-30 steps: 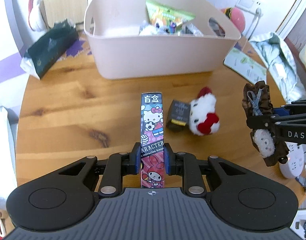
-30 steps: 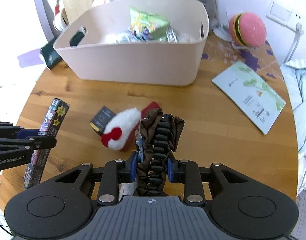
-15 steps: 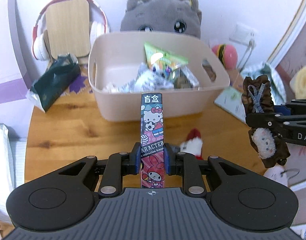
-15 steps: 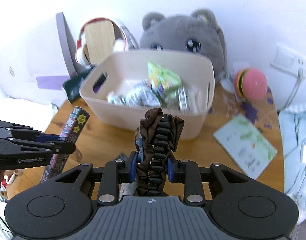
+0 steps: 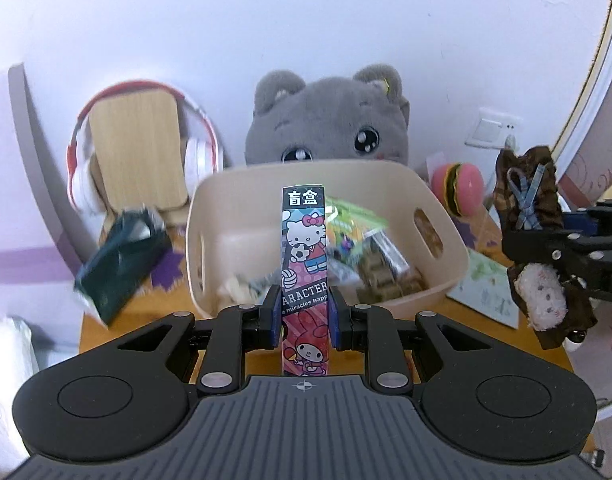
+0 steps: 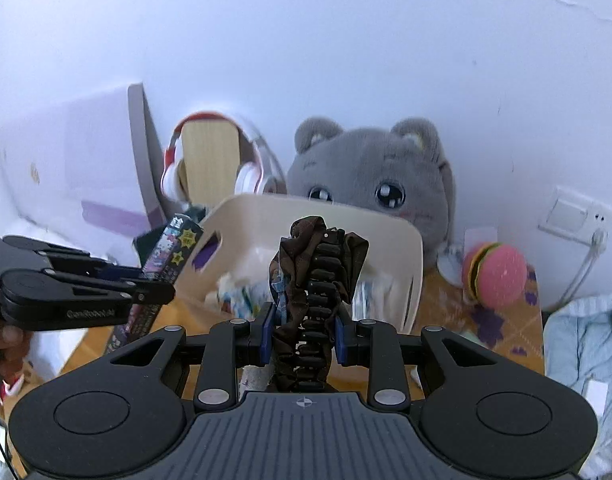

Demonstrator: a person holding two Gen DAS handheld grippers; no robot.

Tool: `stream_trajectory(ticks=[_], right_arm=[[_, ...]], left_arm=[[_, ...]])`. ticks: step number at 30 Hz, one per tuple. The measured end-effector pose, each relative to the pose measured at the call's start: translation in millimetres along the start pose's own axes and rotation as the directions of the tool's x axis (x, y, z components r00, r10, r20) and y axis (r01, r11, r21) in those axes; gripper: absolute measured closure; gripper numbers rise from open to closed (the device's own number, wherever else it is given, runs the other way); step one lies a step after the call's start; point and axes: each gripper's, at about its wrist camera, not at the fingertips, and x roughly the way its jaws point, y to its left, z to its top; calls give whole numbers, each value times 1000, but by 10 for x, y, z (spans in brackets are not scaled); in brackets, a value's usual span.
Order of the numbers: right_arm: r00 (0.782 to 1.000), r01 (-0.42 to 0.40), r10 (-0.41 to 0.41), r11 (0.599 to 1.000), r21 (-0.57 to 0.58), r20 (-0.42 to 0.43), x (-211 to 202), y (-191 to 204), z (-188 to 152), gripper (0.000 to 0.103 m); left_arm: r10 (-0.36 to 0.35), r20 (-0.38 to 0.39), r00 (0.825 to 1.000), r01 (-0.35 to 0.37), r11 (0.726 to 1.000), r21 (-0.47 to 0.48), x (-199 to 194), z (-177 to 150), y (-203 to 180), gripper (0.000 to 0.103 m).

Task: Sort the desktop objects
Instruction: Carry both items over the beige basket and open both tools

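Observation:
My left gripper (image 5: pixel 304 312) is shut on a tall cartoon blind box (image 5: pixel 304 248) that stands upright between its pads, in front of the beige basket (image 5: pixel 437 280). The same box (image 6: pixel 174 256) shows at the left of the right wrist view, clamped in the left gripper (image 6: pixel 146 292). My right gripper (image 6: pixel 304 334) is shut on a brown hair clip with ruffled fabric (image 6: pixel 317 280), held up before the basket (image 6: pixel 409 264). In the left wrist view this clip (image 5: pixel 533 240), with a small white plush on it, hangs at the right edge. Several snack packets (image 5: pixel 369 256) lie in the basket.
A big grey plush cat (image 5: pixel 329 124) sits behind the basket against the wall. Red and white headphones on a wooden stand (image 5: pixel 146 152) and a dark green pouch (image 5: pixel 122 264) are at the back left. A pink burger toy (image 6: pixel 497 276) and a leaflet (image 5: pixel 485 292) lie to the right.
Both grippers have risen and tilted up with their loads, so the wooden tabletop, the small plush and the dark box have dropped out of view and the basket looks lower and farther.

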Motion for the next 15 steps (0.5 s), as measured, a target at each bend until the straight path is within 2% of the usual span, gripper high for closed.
stream_trajectory(ticks=[4, 7, 15], right_arm=[[999, -15, 14, 1000, 23, 40, 44, -33, 133, 76], [998, -17, 15, 1000, 25, 56, 143, -55, 244, 76], [998, 20, -23, 999, 48, 53, 580, -146, 431, 76]], left_arm=[[16, 11, 1000, -16, 1000, -10, 149, 152, 23, 80], [-5, 28, 1000, 7, 997, -80, 266, 288, 93, 80], [59, 18, 998, -57, 995, -80, 701, 443, 143, 80]])
